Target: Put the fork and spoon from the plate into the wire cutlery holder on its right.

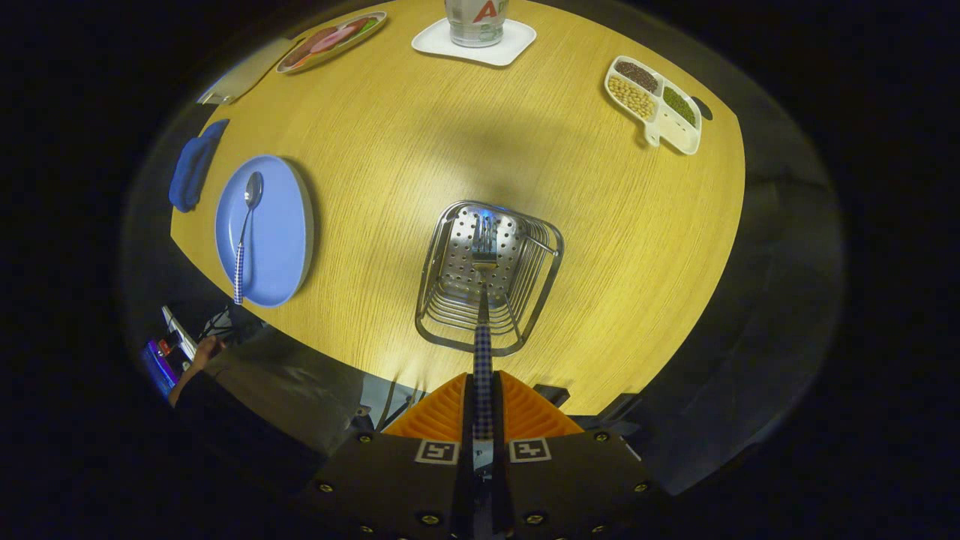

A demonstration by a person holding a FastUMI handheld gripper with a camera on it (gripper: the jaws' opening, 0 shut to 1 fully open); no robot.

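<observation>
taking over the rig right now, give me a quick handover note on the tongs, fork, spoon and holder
Tongs: shut on the fork, gripping its checked handle, tines pointing down into the wire cutlery holder.
Fork: over the holder's opening, tines near the perforated bottom, not yet released.
Spoon: lying on the blue plate, left of the holder, untouched.
Done: fork lifted off the plate and brought to the holder.
Left: release the fork, then fetch the spoon and put it in the holder.
</observation>
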